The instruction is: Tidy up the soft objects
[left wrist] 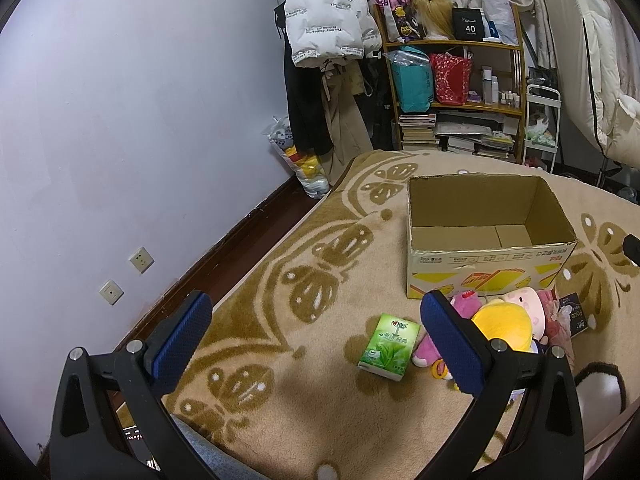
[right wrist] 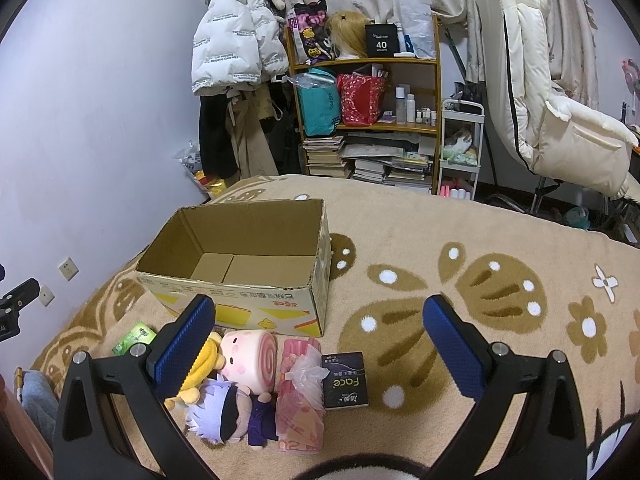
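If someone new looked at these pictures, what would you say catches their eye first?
Probably the open cardboard box, standing empty in the middle of the patterned blanket. Next, the bright heap of plush toys lying just in front of it, with a green tissue pack to their left. Both tongs, left and right, hang open above them, holding nothing.

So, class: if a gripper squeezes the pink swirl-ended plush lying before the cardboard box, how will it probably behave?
The pink swirl plush looks stuffed, so it would probably squash and feel light. Its round roll shape suggests it may roll if nudged. Neighbouring toys press against it, so they would likely shift too.
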